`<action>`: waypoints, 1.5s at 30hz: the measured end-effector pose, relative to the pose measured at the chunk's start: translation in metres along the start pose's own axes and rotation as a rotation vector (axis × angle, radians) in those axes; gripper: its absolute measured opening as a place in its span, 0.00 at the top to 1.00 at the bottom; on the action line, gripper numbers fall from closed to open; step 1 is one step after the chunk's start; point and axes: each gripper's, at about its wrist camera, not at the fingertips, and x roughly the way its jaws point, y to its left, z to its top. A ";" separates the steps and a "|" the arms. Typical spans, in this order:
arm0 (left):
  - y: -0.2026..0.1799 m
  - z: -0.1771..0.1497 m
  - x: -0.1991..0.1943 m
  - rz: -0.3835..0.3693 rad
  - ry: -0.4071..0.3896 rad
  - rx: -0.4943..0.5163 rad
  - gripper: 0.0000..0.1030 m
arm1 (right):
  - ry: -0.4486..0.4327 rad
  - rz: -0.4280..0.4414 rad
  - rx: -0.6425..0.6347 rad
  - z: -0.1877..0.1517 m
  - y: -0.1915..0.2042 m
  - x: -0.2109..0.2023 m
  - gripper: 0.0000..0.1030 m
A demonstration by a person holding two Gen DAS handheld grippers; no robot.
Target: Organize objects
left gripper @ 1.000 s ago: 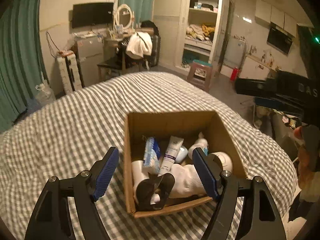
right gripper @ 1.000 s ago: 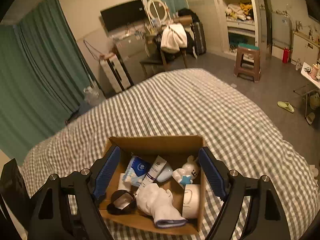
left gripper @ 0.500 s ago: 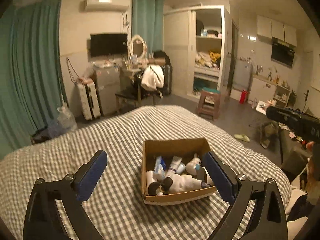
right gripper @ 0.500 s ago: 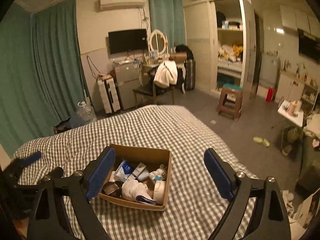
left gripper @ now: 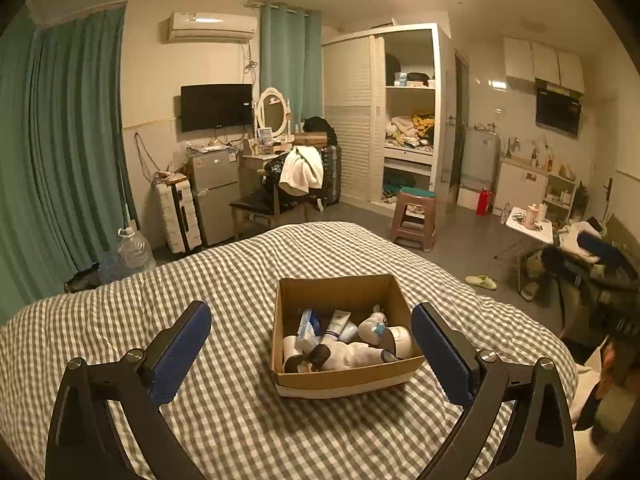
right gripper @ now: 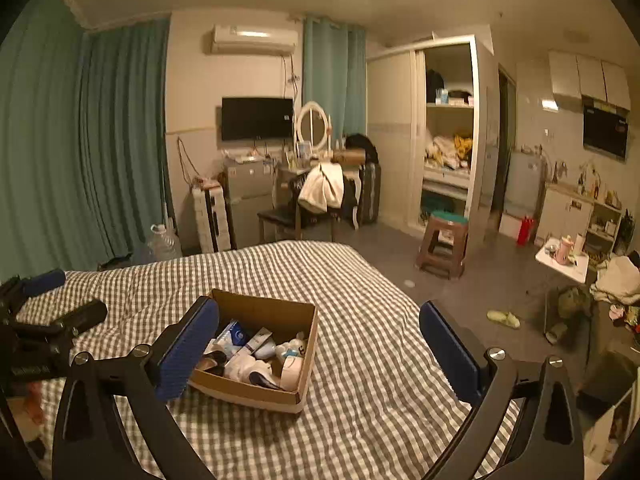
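Note:
An open cardboard box [left gripper: 344,376] sits on the checked bed [left gripper: 224,280]; it also shows in the right wrist view [right gripper: 248,390]. Inside lie a white sock [left gripper: 352,354], a tube [left gripper: 335,323], a blue packet [left gripper: 308,324], a white figure [left gripper: 372,326] and a tape roll [left gripper: 402,340]. My left gripper [left gripper: 310,356] is open and empty, held back above the bed with the box between its blue pads [left gripper: 180,354]. My right gripper [right gripper: 318,350] is open and empty, to the right of the box. The left gripper also shows at the left edge of the right wrist view [right gripper: 44,320].
Beyond the bed stand a chair with a white towel [left gripper: 300,172], a small fridge [left gripper: 212,188], a white suitcase [left gripper: 178,212], a water jug [left gripper: 134,250] and a brown stool [left gripper: 414,220]. An open wardrobe [left gripper: 408,120] is at the back. A slipper [left gripper: 480,281] lies on the floor.
Both grippers have pulled back and up away from the box, so it looks much smaller. Both stay open and empty. The box's contents have not moved.

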 end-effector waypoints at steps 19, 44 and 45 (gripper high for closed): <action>-0.027 -0.098 0.055 0.146 0.039 -0.011 0.00 | 0.119 0.033 -0.045 -0.110 -0.001 0.079 0.01; -0.020 -0.110 0.064 0.191 0.080 -0.079 0.00 | 0.108 0.020 -0.083 -0.115 0.009 0.083 0.01; -0.020 -0.110 0.064 0.190 0.081 -0.081 0.00 | 0.108 0.021 -0.085 -0.115 0.009 0.083 0.01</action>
